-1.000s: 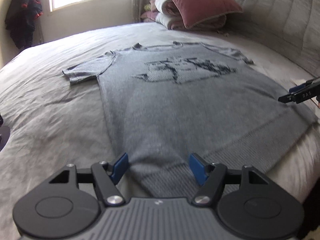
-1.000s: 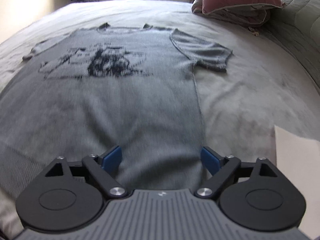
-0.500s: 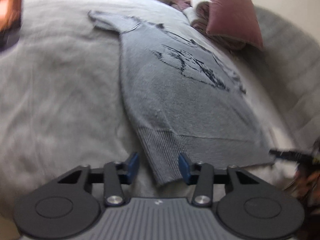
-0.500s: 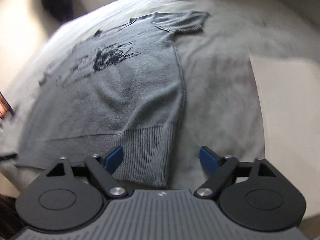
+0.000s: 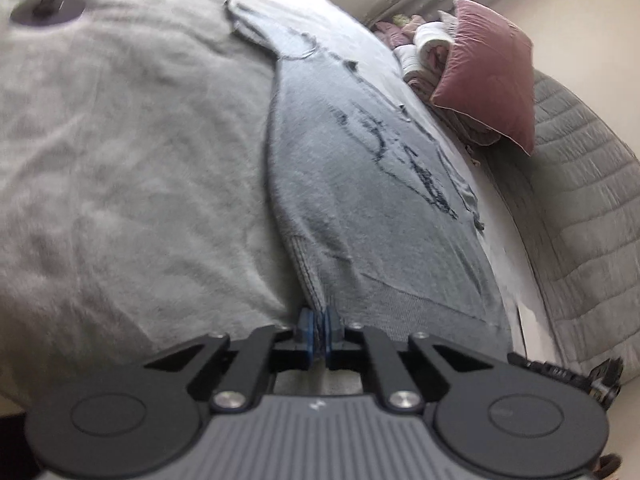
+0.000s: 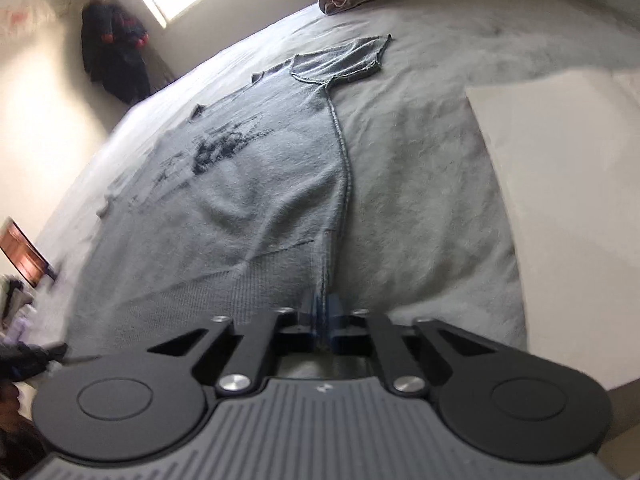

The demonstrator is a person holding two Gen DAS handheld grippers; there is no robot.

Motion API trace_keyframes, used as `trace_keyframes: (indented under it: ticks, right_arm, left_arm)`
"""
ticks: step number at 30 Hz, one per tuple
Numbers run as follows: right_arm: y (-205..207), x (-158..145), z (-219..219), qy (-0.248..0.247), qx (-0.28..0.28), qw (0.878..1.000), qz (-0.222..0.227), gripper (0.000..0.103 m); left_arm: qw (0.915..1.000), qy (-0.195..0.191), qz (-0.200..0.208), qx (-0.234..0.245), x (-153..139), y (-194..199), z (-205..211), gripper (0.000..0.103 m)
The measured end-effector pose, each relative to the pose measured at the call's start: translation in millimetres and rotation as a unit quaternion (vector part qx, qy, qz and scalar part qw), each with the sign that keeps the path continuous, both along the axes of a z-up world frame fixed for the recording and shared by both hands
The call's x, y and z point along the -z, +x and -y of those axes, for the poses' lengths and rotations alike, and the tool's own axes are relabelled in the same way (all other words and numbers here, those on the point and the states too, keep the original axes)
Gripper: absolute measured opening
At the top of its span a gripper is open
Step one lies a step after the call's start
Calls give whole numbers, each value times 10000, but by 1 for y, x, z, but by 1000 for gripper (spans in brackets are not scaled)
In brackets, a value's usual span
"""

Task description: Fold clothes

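A bed (image 5: pixel 120 168) with a soft, pale grey cover carries everything. Spread flat across its middle lies a grey knitted T-shirt (image 5: pixel 360 208) with a dark print on the chest, its neck toward the head of the bed and its ribbed hem at the near edge. At the head end a dusty-pink pillow (image 5: pixel 488 76) leans on a heap of folded bedding (image 5: pixel 424 52), and a flat white sheet (image 6: pixel 560 200) lies near the bed's right edge.

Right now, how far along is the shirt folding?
Done: the grey shirt lies spread flat on the bed. In hand: the left gripper and right gripper have just closed on its two hem corners. Left: every fold; none shows yet.
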State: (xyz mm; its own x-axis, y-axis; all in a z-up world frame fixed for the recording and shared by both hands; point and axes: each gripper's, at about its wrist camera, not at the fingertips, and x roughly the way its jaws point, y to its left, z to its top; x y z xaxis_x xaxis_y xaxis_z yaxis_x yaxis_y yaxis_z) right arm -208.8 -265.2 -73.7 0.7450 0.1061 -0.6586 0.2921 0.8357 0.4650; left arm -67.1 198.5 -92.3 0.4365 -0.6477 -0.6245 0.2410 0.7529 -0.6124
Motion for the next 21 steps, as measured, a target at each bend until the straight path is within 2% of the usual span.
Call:
trace_keyframes:
  ticks: [5, 8, 9, 11, 14, 17, 18, 19, 20, 21]
  right_arm:
    - [-17, -16, 0, -193, 106, 9994, 271, 5]
    - [-12, -9, -3, -390, 29, 9992, -86, 5]
    - [-9, -5, -5, -473, 4, 9985, -283, 5]
    - [-4, -1, -11, -698, -76, 9968, -380, 5]
    - [-2, -2, -17, -981, -170, 9943, -369, 10]
    - [-3, -1, -19, -1068, -168, 9937, -303, 28]
    - [-3, -2, -19, -1014, -173, 9943, -267, 46]
    - [-3, -2, -19, -961, -178, 9949, -231, 53]
    - [-2, -2, -20, -910, -182, 9955, -197, 59]
    - [-2, -3, -21, -944, -175, 9952, -209, 59]
  left_arm:
    - [9996, -14, 278, 39, -12, -9, -9, 4]
    - [9988, 460, 126, 90, 0, -2, -10, 4]
    - [9985, 498, 192, 104, 0, -3, -9, 4]
    - [9977, 574, 327, 133, 1, -4, -8, 5]
    - [9959, 703, 556, 155, 0, -8, -5, 9]
    - [9941, 771, 747, 180, -2, -13, -2, 13]
    - [9937, 767, 792, 195, -2, -14, -2, 17]
    - [9933, 764, 837, 210, -2, -15, -2, 23]
    - [9934, 731, 865, 208, -3, -16, -1, 27]
    - [9934, 697, 892, 205, -4, -16, 0, 36]
